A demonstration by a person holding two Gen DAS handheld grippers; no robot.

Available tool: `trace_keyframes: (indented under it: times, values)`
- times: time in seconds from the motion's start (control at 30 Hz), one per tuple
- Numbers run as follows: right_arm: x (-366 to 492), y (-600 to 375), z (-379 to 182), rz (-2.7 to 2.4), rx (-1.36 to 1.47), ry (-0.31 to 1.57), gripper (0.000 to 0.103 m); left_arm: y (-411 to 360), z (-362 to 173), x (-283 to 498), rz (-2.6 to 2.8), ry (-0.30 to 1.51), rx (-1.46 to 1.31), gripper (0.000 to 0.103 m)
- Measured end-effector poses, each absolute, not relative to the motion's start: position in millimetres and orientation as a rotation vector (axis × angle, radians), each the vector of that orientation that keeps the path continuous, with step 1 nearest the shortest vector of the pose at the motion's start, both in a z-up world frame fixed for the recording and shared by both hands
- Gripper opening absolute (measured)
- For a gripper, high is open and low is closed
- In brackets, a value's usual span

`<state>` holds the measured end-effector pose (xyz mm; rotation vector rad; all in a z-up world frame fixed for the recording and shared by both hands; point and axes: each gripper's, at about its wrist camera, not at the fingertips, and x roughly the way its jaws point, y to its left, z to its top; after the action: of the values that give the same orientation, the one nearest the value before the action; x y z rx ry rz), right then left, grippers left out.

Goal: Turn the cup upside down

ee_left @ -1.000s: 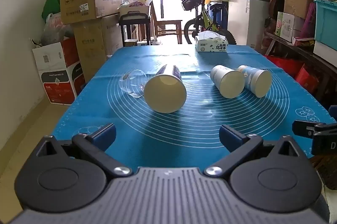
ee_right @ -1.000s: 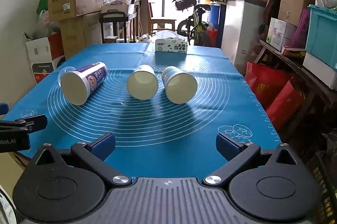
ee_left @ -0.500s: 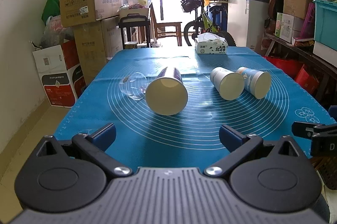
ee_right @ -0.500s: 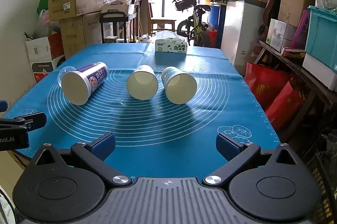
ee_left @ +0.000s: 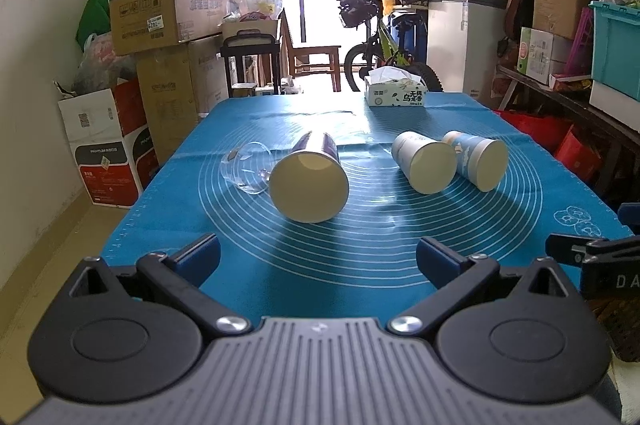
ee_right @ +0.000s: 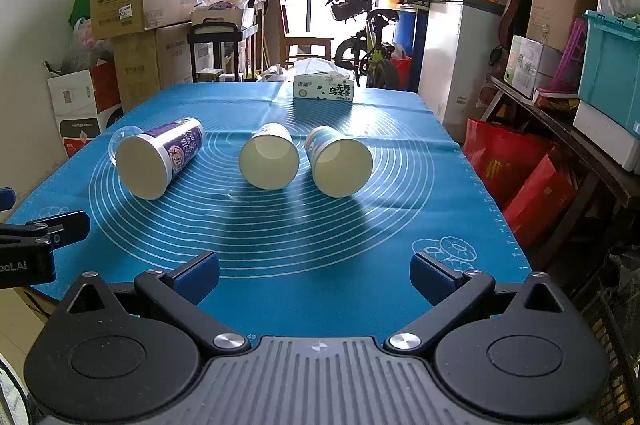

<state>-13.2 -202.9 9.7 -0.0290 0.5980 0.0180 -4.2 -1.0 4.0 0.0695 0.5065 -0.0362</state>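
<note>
Three paper cups lie on their sides on the blue mat [ee_left: 360,257], mouths toward me. A large purple-printed cup [ee_left: 310,183] [ee_right: 158,157] lies at the left, with a clear plastic cup [ee_left: 248,171] on its side beside it. A pale cup [ee_left: 424,161] [ee_right: 270,161] lies in the middle and a blue-printed cup [ee_left: 478,159] [ee_right: 338,161] at the right. My left gripper [ee_left: 318,257] is open and empty, short of the large cup. My right gripper [ee_right: 314,271] is open and empty, short of the two smaller cups.
A tissue box [ee_left: 396,93] [ee_right: 324,89] stands at the mat's far edge. Stacked cardboard boxes [ee_left: 160,25] stand at the left of the table. A bicycle [ee_left: 380,41] and a white cabinet stand behind. Shelves with a teal crate [ee_right: 612,65] run along the right.
Both grippers have shifted only slightly; the cups have not moved and the jaws stay open.
</note>
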Motion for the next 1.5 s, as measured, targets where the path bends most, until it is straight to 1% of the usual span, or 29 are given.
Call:
trace_keyframes:
  times: [1.5]
  values:
    - [-14.2, -203.4, 9.4, 0.023, -0.034, 0.592, 0.103, -1.8, 4.3, -5.8, -0.028, 0.492, 0.071, 0.102]
